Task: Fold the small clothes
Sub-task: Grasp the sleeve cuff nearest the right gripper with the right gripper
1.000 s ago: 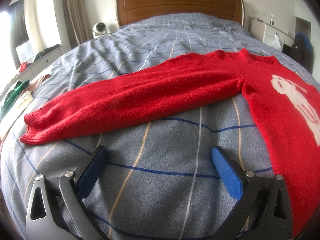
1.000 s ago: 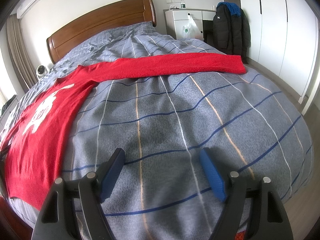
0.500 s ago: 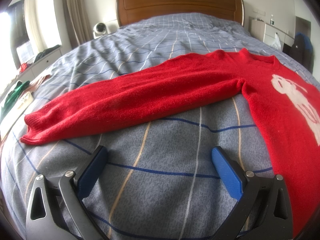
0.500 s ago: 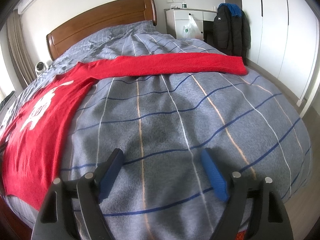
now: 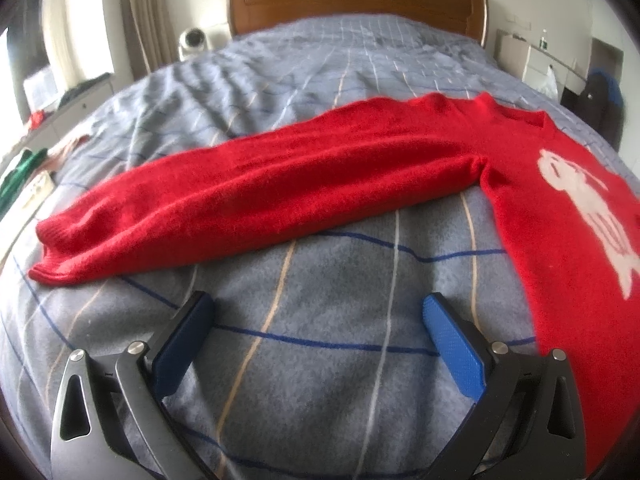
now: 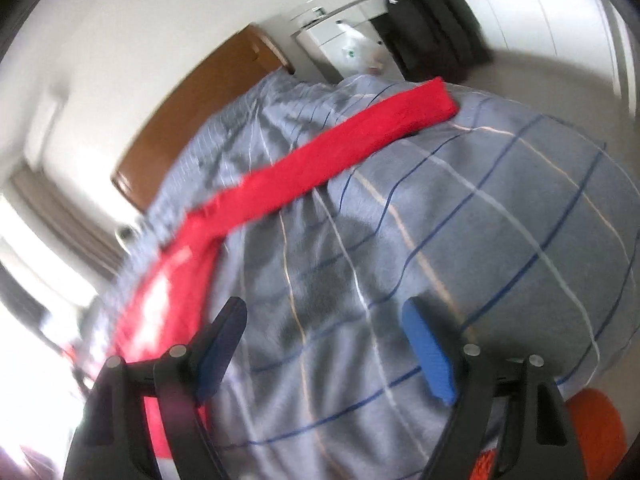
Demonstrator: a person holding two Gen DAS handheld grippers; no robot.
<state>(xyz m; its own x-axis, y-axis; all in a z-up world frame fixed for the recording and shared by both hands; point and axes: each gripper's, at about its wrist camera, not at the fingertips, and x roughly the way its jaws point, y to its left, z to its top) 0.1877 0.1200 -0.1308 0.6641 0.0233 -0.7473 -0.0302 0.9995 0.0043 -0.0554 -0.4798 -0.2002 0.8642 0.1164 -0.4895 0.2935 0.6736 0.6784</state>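
The bed (image 5: pixel 320 380) is carrying a red sweater (image 5: pixel 280 192) lying flat, sleeves stretching out sideways, a white figure on its chest; no writing is legible. You are holding your left hand-held gripper (image 5: pixel 320 316) spread above bare blanket, just short of one sleeve. Your right hand-held gripper (image 6: pixel 324 328) is likewise gaping, pinching nothing.

black claw (image 5: pixel 316 312) arms, blue pads (image 5: pixel 452 348), silver screws.
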